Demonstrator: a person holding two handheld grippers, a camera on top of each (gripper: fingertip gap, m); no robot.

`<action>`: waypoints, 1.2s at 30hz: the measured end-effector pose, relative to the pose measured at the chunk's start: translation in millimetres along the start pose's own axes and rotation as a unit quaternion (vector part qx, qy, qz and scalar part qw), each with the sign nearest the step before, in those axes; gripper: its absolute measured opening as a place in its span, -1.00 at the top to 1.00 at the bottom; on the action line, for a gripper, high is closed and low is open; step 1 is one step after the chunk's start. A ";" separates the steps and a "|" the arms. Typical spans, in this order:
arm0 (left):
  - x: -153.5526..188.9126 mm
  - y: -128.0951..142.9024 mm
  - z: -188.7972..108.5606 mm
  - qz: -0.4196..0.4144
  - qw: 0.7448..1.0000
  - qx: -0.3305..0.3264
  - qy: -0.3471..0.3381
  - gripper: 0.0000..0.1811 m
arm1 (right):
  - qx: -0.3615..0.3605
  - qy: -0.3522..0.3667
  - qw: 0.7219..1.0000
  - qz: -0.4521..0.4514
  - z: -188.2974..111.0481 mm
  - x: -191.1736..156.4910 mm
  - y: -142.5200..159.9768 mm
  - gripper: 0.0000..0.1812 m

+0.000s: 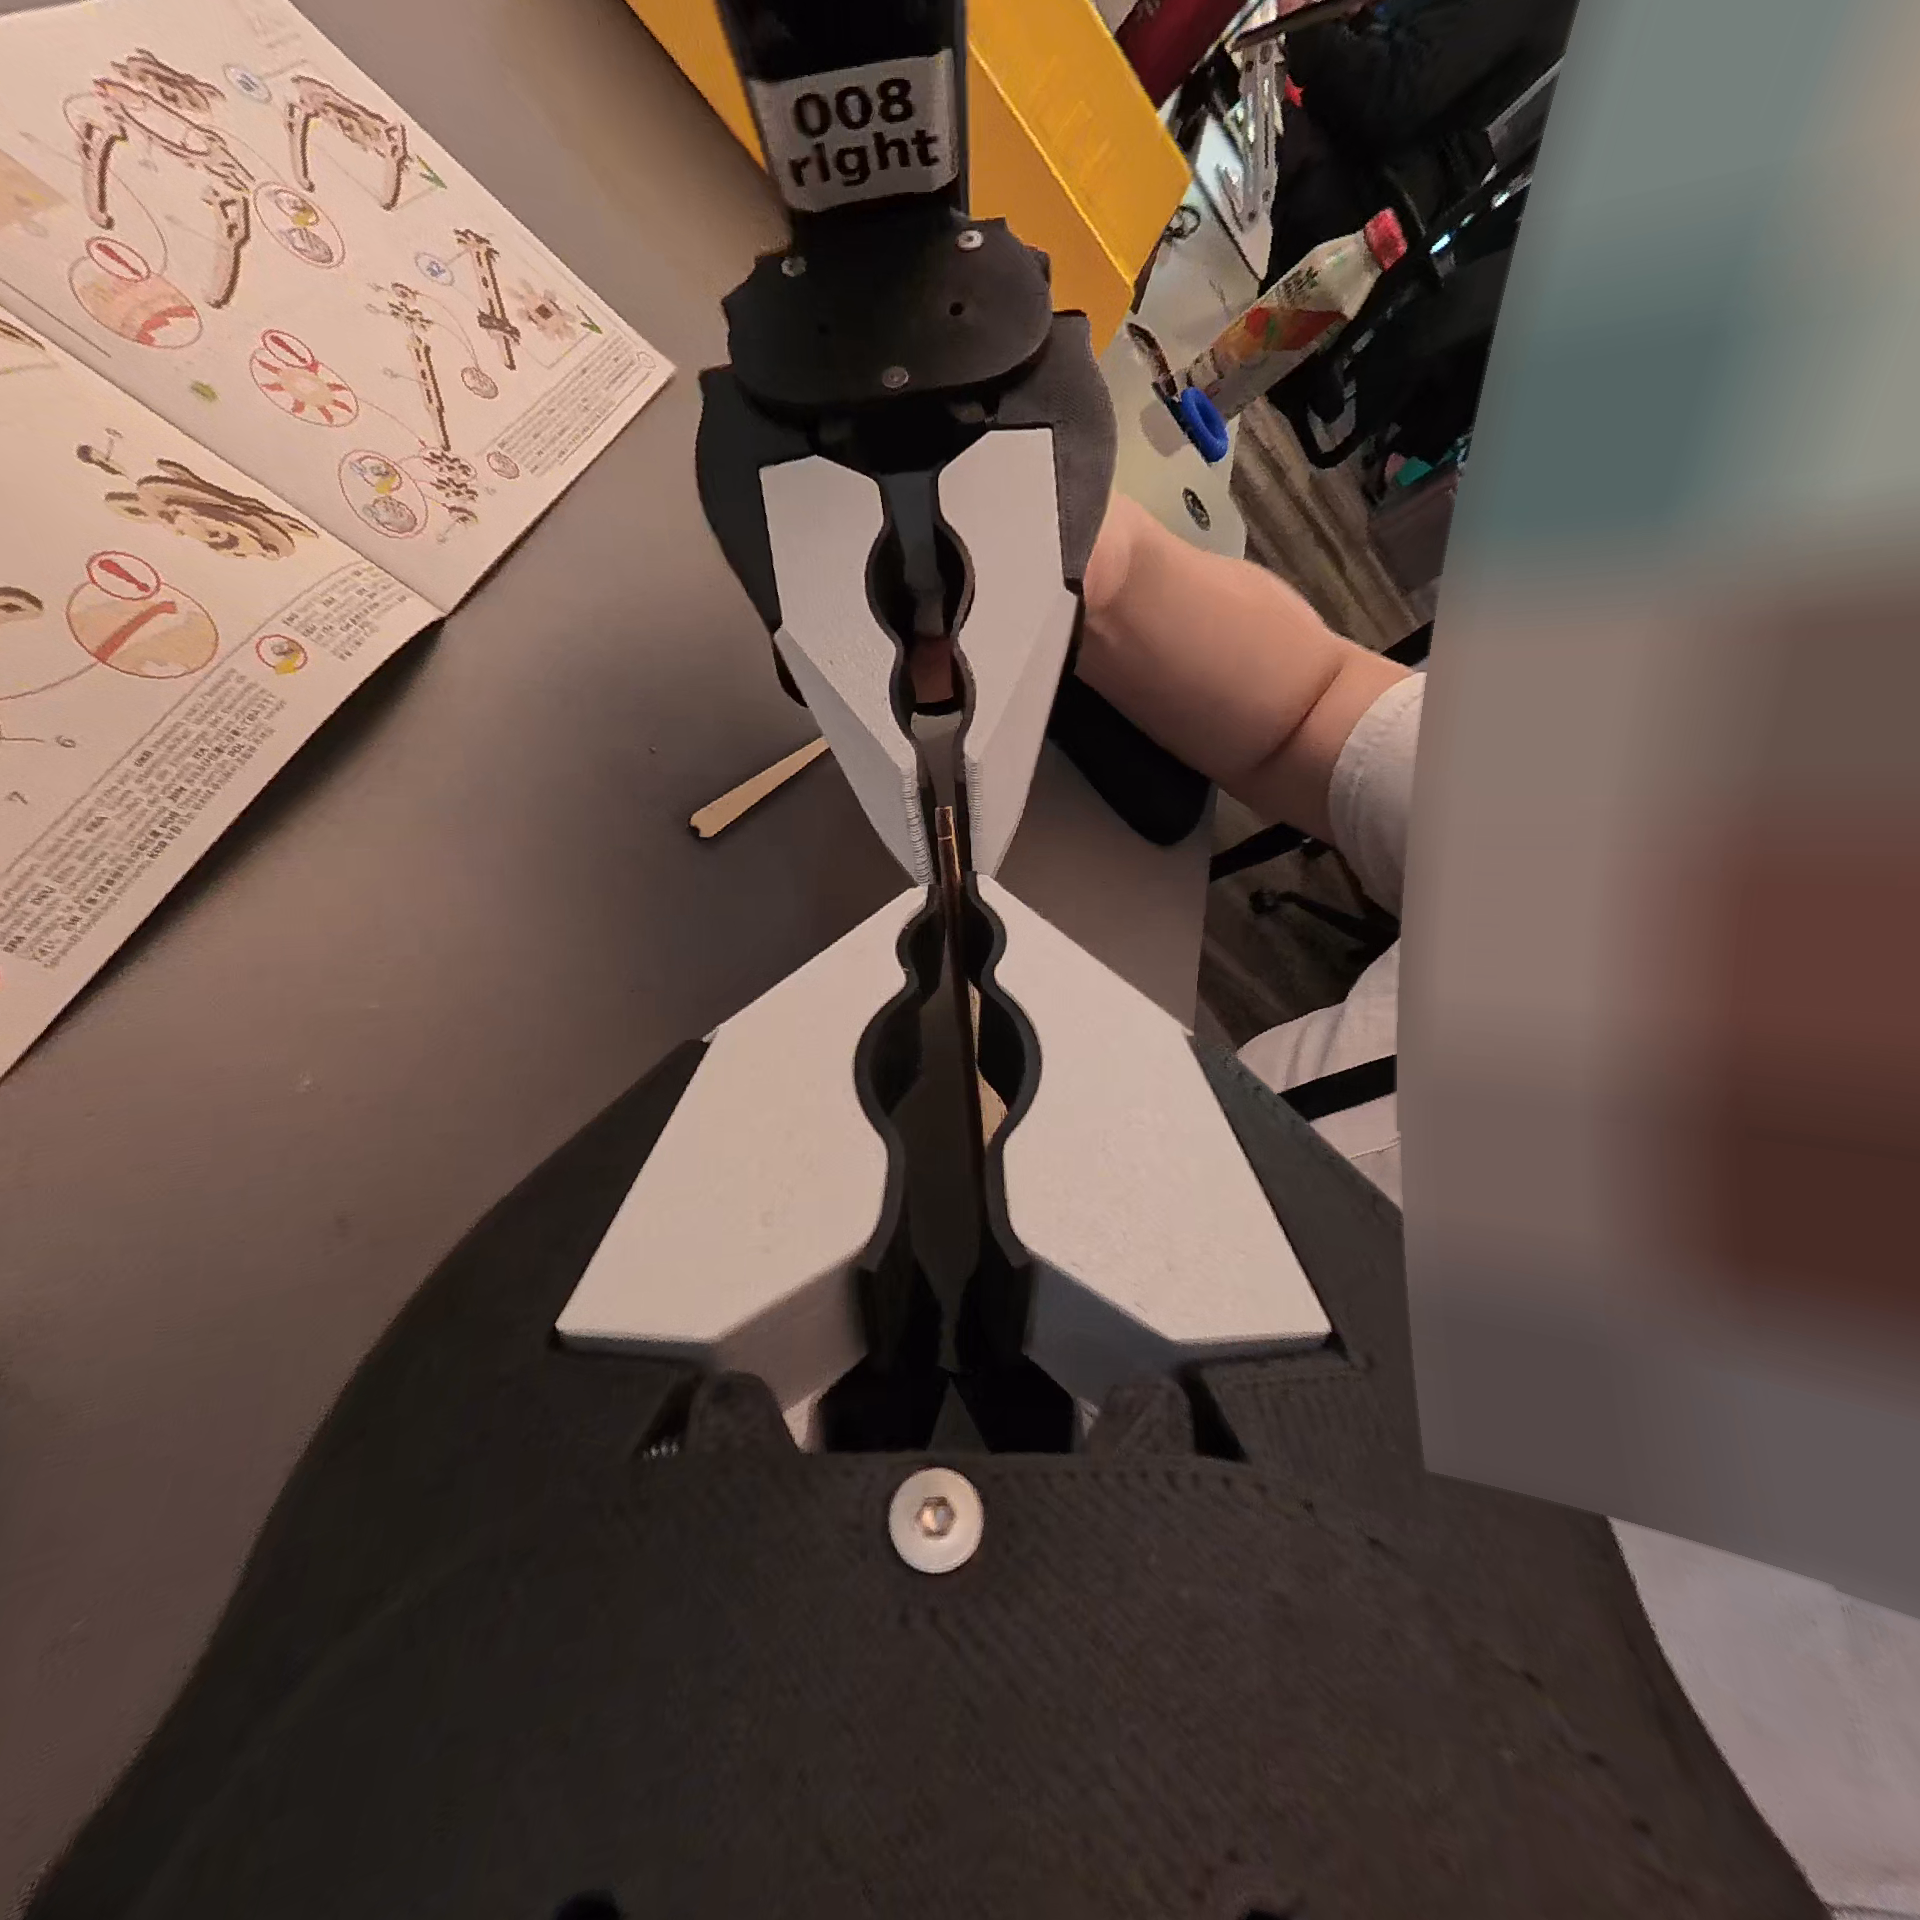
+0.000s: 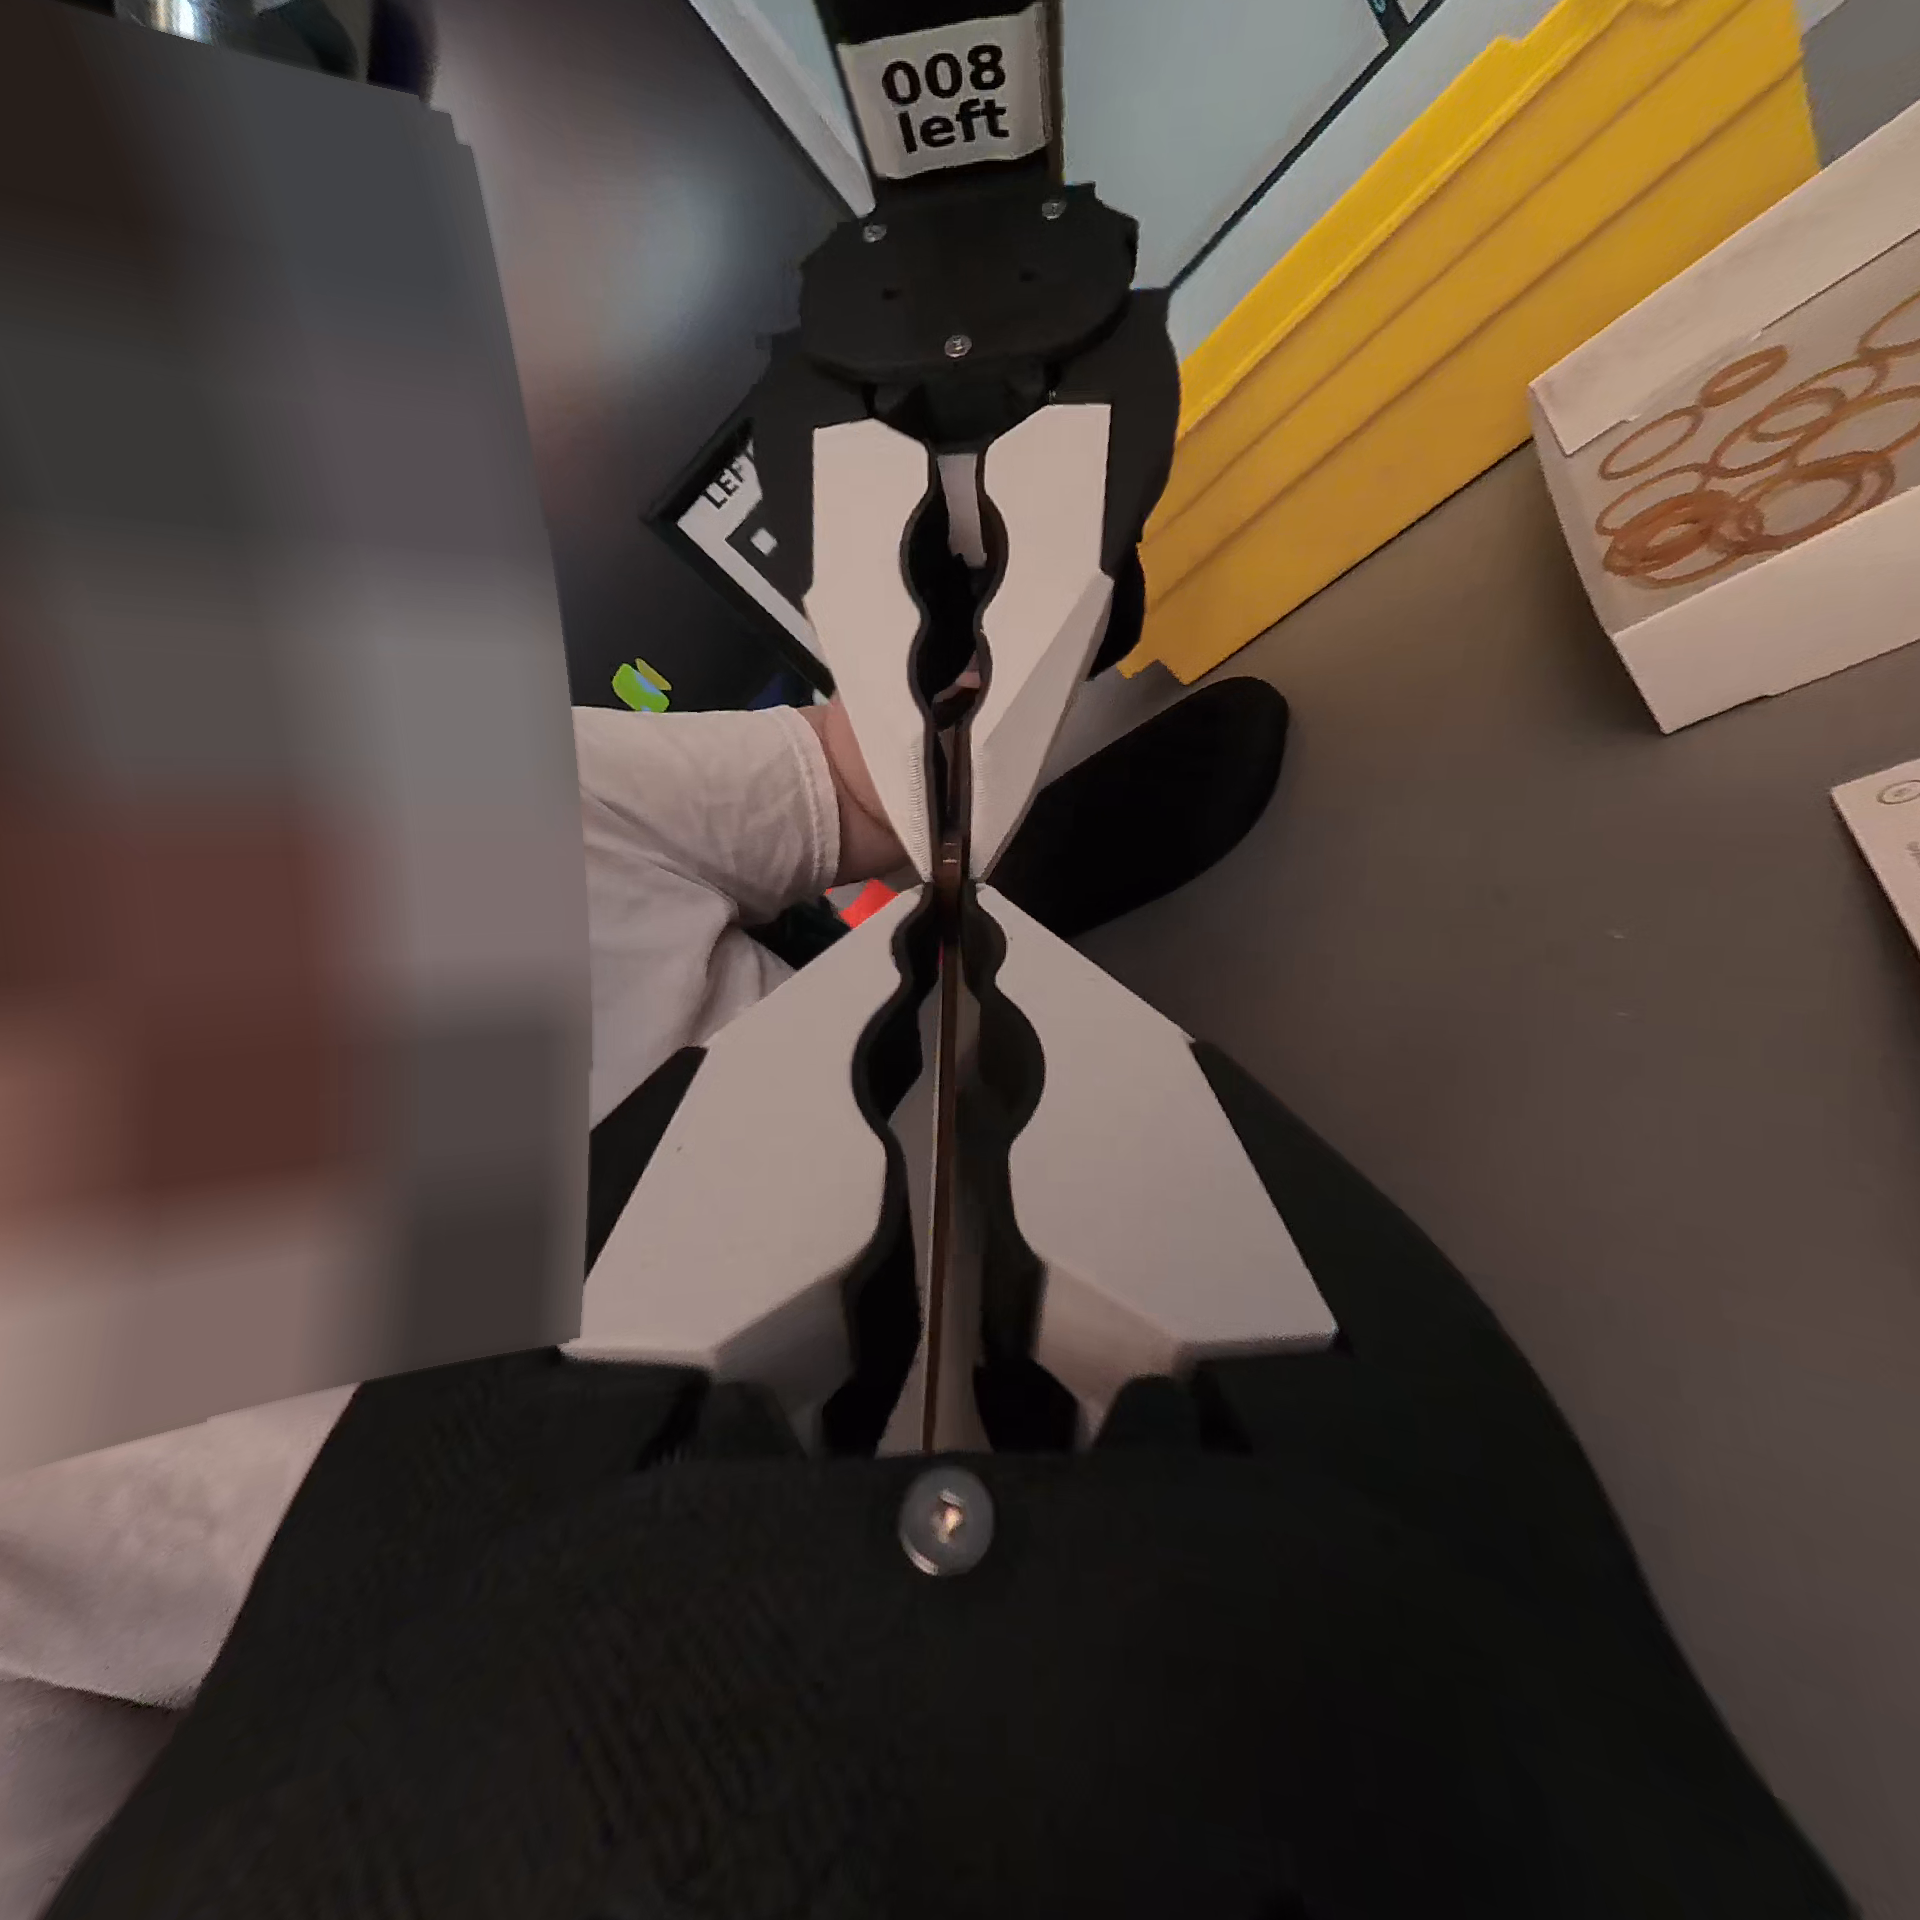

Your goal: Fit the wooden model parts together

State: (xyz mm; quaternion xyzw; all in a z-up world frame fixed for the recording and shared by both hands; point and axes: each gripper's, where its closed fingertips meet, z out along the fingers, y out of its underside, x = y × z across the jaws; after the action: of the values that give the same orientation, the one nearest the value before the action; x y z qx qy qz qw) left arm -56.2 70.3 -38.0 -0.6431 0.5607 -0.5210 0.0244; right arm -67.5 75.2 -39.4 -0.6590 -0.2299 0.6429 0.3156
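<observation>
My two grippers meet tip to tip above the grey table. In the left wrist view my left gripper [image 1: 948,891] is shut on a thin flat wooden part [image 1: 962,1039] seen edge-on. Its end reaches between the tips of my right gripper [image 1: 941,847], which comes in from the top. In the right wrist view my right gripper [image 2: 948,899] is shut on a thin wooden part [image 2: 941,1143], also edge-on. That part runs on into the tips of my left gripper [image 2: 948,868]. I cannot tell whether this is one piece or two joined pieces.
A loose wooden stick [image 1: 758,787] lies on the table by the open instruction sheet [image 1: 260,416]. A yellow box [image 2: 1403,312] stands behind. A white box of rubber bands [image 2: 1766,488] sits at the right. A black pad [image 2: 1143,800] and a person's arm [image 1: 1247,665] are close by. Less than 4 cm separates the two grippers' tips.
</observation>
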 end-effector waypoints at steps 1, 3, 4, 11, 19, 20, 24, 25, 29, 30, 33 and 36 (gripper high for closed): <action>-0.5 -0.5 0.1 -0.009 1.000 0.003 0.006 0.99 | -0.002 0.008 1.000 -0.007 -0.4 0.5 -0.3 0.98; -2.9 -0.7 0.1 -0.026 1.000 0.009 0.015 1.00 | -0.011 0.035 0.999 -0.033 -0.8 3.4 -0.2 0.98; -3.1 -0.9 0.2 -0.035 0.999 0.012 0.024 1.00 | -0.014 0.042 0.998 -0.043 -0.8 3.7 -0.3 0.97; -6.5 -1.4 0.1 -0.053 0.998 0.024 0.036 1.00 | -0.009 0.032 0.999 -0.018 -1.5 6.4 0.1 0.96; -10.3 2.4 2.4 -0.082 0.995 0.032 0.049 0.99 | -0.035 0.072 0.996 -0.031 -1.4 12.5 5.4 0.97; -12.3 3.3 2.3 -0.081 0.995 0.032 0.042 0.99 | -0.037 0.081 0.995 -0.035 -1.0 14.8 5.8 0.97; -17.4 6.2 2.6 -0.075 0.997 0.032 0.016 1.00 | -0.051 0.111 0.992 -0.044 -0.2 20.5 8.3 0.96; -18.8 7.2 3.1 -0.072 0.997 0.030 0.011 1.00 | -0.057 0.121 0.990 -0.050 -0.2 21.9 9.5 0.95; -11.6 5.8 1.7 -0.059 0.997 0.031 0.043 1.00 | -0.045 0.090 0.994 -0.049 0.9 13.5 7.0 0.96; -9.3 4.7 0.5 -0.053 0.997 0.031 0.052 0.99 | -0.036 0.074 0.996 -0.039 1.3 10.6 5.0 0.97; -7.8 4.5 -0.5 -0.037 0.997 0.020 0.062 0.92 | -0.030 0.071 0.996 -0.034 1.0 11.8 4.6 0.97; -9.9 5.8 0.2 -0.029 0.998 0.007 0.064 0.85 | -0.031 0.077 0.995 -0.046 -0.4 10.0 2.9 0.96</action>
State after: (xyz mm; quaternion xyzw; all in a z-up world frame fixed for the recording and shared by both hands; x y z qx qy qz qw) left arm -58.4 75.5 -48.0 -0.6243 0.5387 -0.5653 -0.0224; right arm -66.8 80.3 -48.5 -0.7046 -0.2548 0.5676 0.3412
